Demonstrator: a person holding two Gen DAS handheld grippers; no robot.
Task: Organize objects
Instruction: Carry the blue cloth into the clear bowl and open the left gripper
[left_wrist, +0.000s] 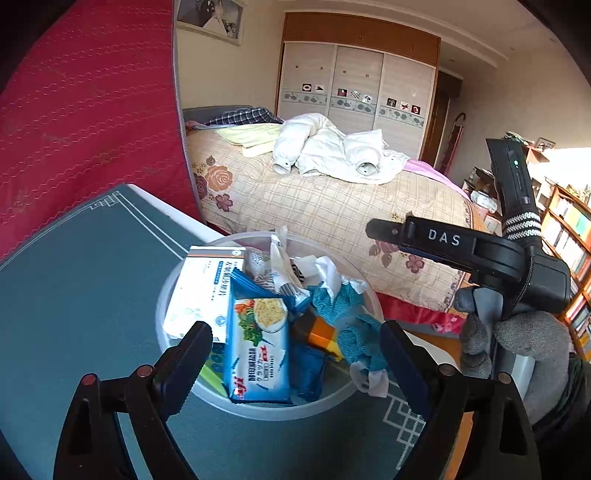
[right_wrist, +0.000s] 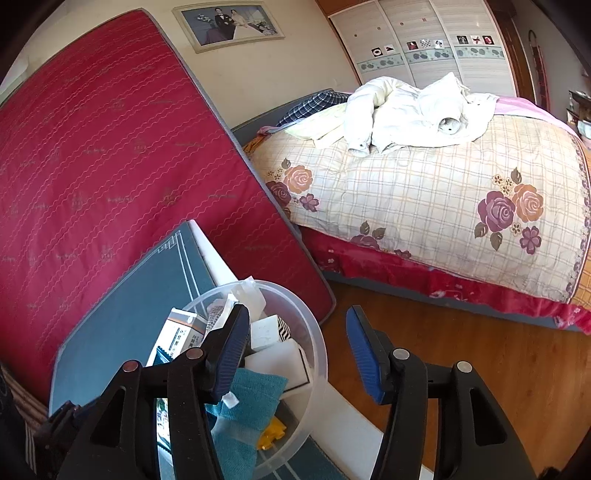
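Note:
A clear plastic tub (left_wrist: 334, 404) stands on a teal mat (left_wrist: 85, 280) and holds a blue cracker packet (left_wrist: 258, 347), a white medicine box (left_wrist: 201, 291), a teal cloth (left_wrist: 347, 317), a yellow-orange block (left_wrist: 321, 334) and white wrappers. My left gripper (left_wrist: 295, 354) is open and empty, its fingers either side of the packet just above the tub's near rim. My right gripper (right_wrist: 297, 347) is open and empty above the tub's (right_wrist: 317, 343) right rim. It also shows in the left wrist view (left_wrist: 417, 236), raised to the right of the tub.
A red mattress (right_wrist: 110, 147) leans behind the table. A bed (right_wrist: 424, 192) with a floral quilt and white clothes (right_wrist: 413, 110) lies beyond. Wooden floor (right_wrist: 461, 369) is to the right. A wardrobe (left_wrist: 354, 88) and bookshelves (left_wrist: 569, 236) stand further off.

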